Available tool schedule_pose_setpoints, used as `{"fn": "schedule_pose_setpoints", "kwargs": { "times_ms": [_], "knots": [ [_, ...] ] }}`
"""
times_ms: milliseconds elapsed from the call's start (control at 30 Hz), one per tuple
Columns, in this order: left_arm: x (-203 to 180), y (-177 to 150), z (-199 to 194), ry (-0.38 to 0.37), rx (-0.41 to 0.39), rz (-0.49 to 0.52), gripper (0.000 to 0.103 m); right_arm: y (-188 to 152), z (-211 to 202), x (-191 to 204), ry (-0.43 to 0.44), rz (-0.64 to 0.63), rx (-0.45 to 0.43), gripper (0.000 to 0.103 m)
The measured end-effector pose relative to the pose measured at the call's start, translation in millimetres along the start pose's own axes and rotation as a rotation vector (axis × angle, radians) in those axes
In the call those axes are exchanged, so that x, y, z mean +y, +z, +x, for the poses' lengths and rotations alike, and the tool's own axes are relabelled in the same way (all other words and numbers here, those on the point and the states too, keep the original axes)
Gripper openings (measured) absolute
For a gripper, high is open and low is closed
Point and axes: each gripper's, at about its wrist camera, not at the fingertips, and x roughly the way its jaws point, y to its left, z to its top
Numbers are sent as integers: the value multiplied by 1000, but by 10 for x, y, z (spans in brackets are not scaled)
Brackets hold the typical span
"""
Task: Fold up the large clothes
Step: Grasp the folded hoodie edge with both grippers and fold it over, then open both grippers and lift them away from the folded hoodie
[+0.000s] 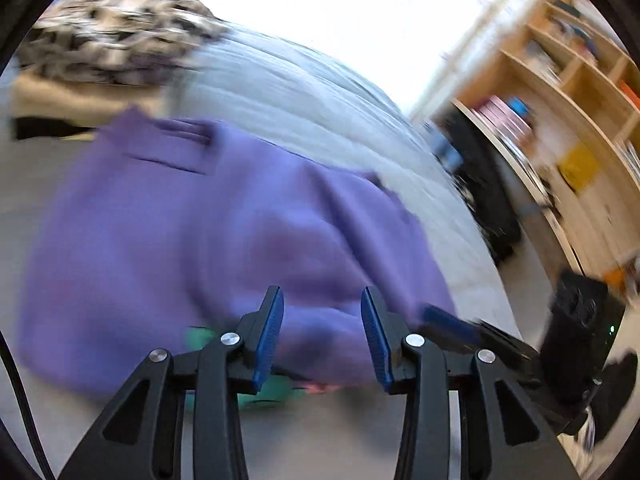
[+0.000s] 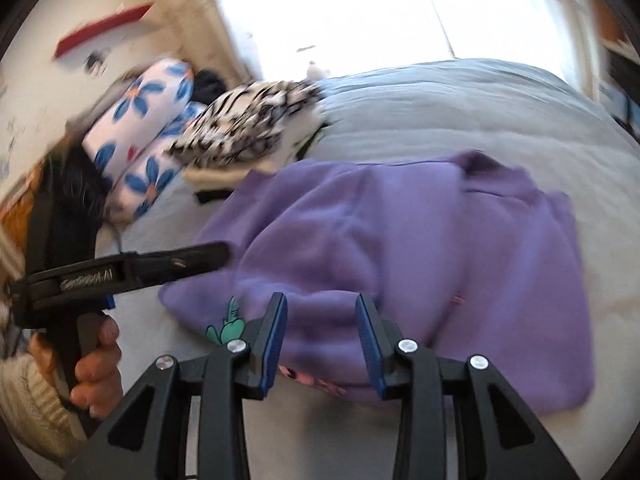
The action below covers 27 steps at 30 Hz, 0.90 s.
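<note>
A purple sweatshirt (image 1: pixel 200 216) (image 2: pixel 400 240) lies folded on the grey bed cover (image 1: pixel 288 80) (image 2: pixel 440 112), with a green and pink print showing at its near edge (image 2: pixel 230 326). My left gripper (image 1: pixel 322 296) hovers just above that near edge, open, with nothing pinched between its blue pads. My right gripper (image 2: pixel 321 300) is open too, over the same edge, and holds no cloth. In the right wrist view the left gripper (image 2: pixel 214 254) comes in from the left, held by a hand (image 2: pixel 98 364). The right gripper (image 1: pixel 438 315) shows at the sweatshirt's right in the left wrist view.
A black-and-white patterned cloth pile (image 1: pixel 116 36) (image 2: pixel 248 128) sits beyond the sweatshirt. Two white pillows with blue flowers (image 2: pixel 148 136) lie by the wall. Wooden shelves (image 1: pixel 568 92) stand to the right of the bed, with dark items (image 1: pixel 492 208) on the floor beside it.
</note>
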Motion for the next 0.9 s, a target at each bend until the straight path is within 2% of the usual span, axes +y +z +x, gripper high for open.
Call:
{"fn": "schedule_pose_setpoints", "kwargs": {
  "times_ms": [33,67,133,167,200,300,400,533,633,733,767,800,900],
  "knots": [
    [-75,-13,135,2,26,19,37,6,72,26,-5,-21,4,34],
    [-100,-30,249,53,31,35,32,19,190,34,-43,-53,16,28],
    [-23,-33,474,140,64,33,32,23,408,-17,-128,-107,56,26],
    [95,-26,595,181,96,-5,30,8,514,-82,-190,-124,69,16],
    [201,-24,663,181,109,-38,20,-1,584,-171,-230,-124,84,11],
    [448,-19,681,121,102,-128,6,-17,584,-378,-178,-52,91,11],
    [520,-36,639,82,106,-151,5,-40,519,-324,-196,-66,88,12],
    [471,-3,597,109,122,-145,5,-29,401,-218,-197,-52,104,15],
    [314,-19,507,163,115,-113,9,-22,176,-149,-146,-19,89,15],
    [119,-63,228,195,81,-86,31,-13,-92,-56,-137,-12,61,15],
    [45,-70,107,201,54,-83,42,2,-199,-13,-124,-8,52,15],
    [-11,-74,12,204,31,-80,49,19,-287,25,-114,-4,42,15],
    [-245,-82,-409,227,-44,-49,50,75,-674,189,-95,-2,-15,15]
  ]
}}
